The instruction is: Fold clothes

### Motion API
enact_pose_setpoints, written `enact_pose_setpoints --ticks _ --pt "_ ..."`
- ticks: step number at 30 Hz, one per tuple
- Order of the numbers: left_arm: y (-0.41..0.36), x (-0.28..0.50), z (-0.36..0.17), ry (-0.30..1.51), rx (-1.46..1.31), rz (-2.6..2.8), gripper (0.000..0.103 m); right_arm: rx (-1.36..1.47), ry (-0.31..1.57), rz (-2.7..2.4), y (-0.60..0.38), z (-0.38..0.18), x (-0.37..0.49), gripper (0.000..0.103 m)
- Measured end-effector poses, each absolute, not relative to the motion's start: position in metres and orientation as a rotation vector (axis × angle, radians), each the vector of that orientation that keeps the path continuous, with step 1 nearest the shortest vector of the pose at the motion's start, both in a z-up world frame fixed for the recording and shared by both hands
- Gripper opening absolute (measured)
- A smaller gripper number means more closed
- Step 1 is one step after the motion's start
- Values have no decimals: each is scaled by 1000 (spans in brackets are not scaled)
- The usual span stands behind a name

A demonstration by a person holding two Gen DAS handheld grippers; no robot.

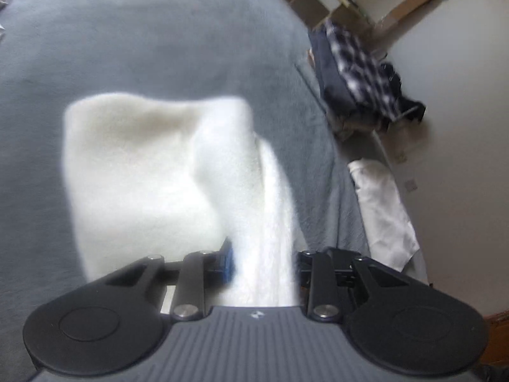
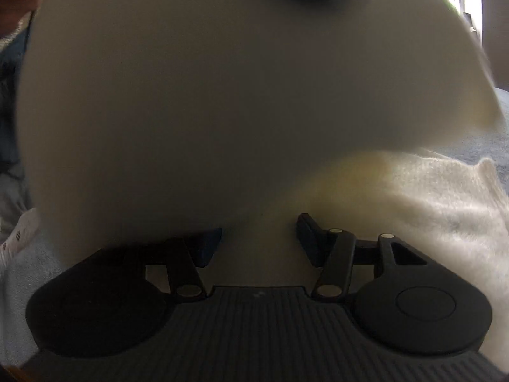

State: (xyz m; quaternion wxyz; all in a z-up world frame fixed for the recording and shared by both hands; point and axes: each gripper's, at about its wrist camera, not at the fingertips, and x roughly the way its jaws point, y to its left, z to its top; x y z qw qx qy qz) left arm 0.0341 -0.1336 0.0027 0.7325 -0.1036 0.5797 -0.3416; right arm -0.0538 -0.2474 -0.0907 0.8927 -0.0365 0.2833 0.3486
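A white fluffy garment (image 1: 143,172) lies on the grey bed cover (image 1: 127,38). A fold of it runs up between the jaws of my left gripper (image 1: 264,261), which is shut on it and holds it above the bed. In the right wrist view the same white garment (image 2: 191,95) hangs close in front of the lens and fills most of the frame. It passes between the jaws of my right gripper (image 2: 259,238), which is shut on it. More of the garment (image 2: 429,197) lies on the bed to the right.
To the right of the bed a dark and checked pile of clothes (image 1: 359,73) lies on a stand, with a white cloth (image 1: 385,213) below it and a pale wall behind. A patterned white sock (image 2: 19,238) lies at the left in the right wrist view.
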Motion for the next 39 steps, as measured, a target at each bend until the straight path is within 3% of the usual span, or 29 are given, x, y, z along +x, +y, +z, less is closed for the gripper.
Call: enact_pose_setpoints --ticks 4,5,9,12,19,23,27,30,35,39 --pt "-144 35 -16 1304 -246 -751 33 -42 552 696 -273 -91 -73 52" --pt "-149 37 -21 1318 -261 -751 39 -16 551 684 -283 -90 -80 52" --pt "-163 42 -25 1371 -348 -764 78 199 576 632 -332 -91 -99 52" --pt "-180 38 -15 1355 -313 -797 86 417 590 600 -366 -95 -108 52" --pt "-178 32 8 1349 -462 -954 86 976 593 527 -419 -122 -118 53" --pt "-156 28 31 1240 -408 -979 86 1161 579 499 -429 -130 -122 55" --pt "-119 22 45 1097 -283 -921 86 1337 545 488 -438 -136 -128 64" --pt "-97 7 39 1017 -122 -830 85 1371 582 476 -437 -130 -124 72" --pt "-87 -28 1 946 140 -738 81 1271 726 450 -424 -111 -89 74" --pt "-88 -45 -28 946 169 -733 79 1148 851 447 -400 -89 -63 74"
